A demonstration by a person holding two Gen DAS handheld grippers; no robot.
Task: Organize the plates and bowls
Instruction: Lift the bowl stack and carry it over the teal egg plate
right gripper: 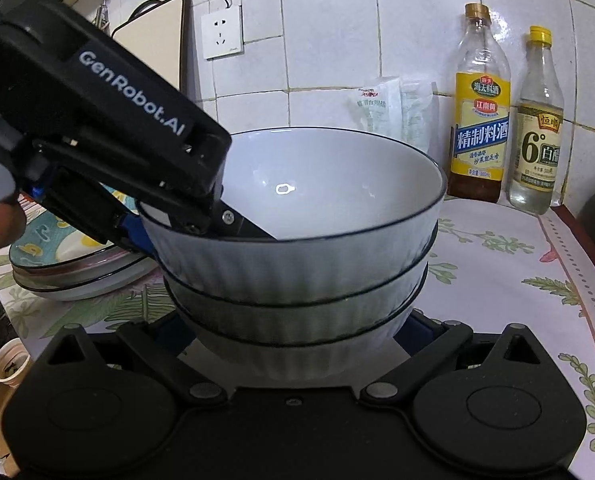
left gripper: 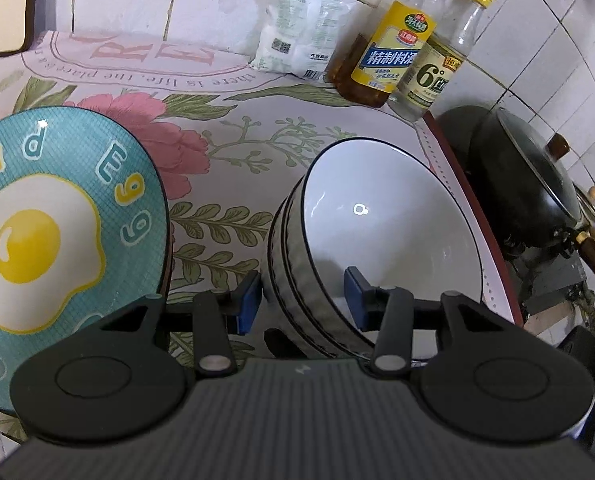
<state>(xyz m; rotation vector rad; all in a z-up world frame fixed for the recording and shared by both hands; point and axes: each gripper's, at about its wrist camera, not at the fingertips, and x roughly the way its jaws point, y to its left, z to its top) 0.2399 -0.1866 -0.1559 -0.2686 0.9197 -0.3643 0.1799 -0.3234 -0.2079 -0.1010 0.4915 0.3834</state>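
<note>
1. Floral-printed counter cloth [left gripper: 233, 152]: it carries all the crockery.
2. Teal round plate with a fried-egg print [left gripper: 57, 220]: it tops a low plate pile, well left of the bowls.
3. Stack of three white ribbed bowls with dark rims [right gripper: 297, 264]: it stands mid-counter.
4. Left gripper [left gripper: 303, 300]: its tongs straddle the top bowl's rim, one inside, one outside; whether the pads touch cannot be told.
5. Right gripper [right gripper: 297, 332]: its tongs flank the bottom bowl, tips hidden, contact indeterminate.
6. Two clear glass bottles with yellow labels [right gripper: 481, 120]: they stand against the tiled wall.

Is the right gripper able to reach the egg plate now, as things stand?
Probably not directly: the stacked bowls and the left gripper stand between the right gripper and the egg plate.
</note>
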